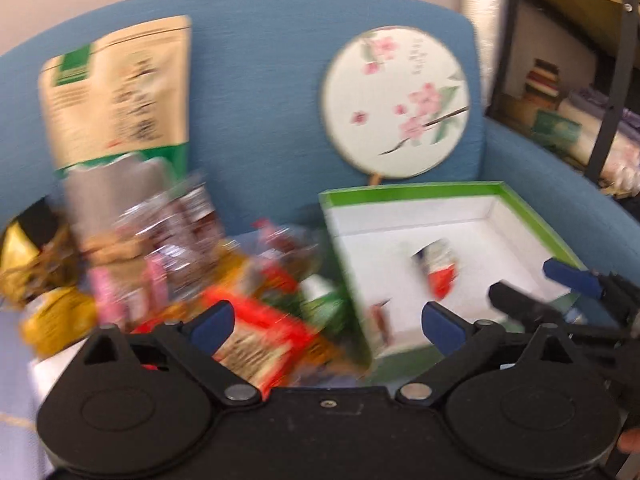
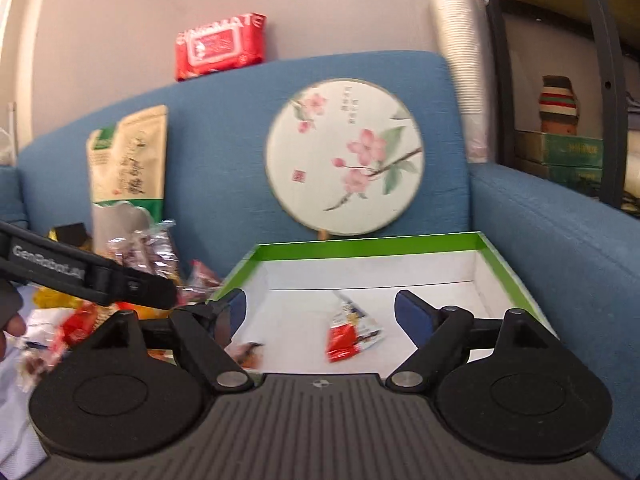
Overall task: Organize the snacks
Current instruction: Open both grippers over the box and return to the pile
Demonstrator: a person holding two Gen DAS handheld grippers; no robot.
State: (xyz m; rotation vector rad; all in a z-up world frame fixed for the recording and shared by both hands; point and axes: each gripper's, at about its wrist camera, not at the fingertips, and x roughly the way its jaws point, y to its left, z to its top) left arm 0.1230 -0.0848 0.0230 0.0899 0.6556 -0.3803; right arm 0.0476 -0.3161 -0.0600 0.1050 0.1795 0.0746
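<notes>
Your left gripper is wide open and nearest the snack pile, which lies at eleven o'clock from it.

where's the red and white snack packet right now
The red and white snack packet lies on the white floor of the green-rimmed box, near its middle, ahead of the open right gripper, below the round flower fan.

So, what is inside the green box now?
Inside the green box lie a red-and-white snack packet and a smaller reddish packet; the near floor is hidden by the right gripper.
</notes>
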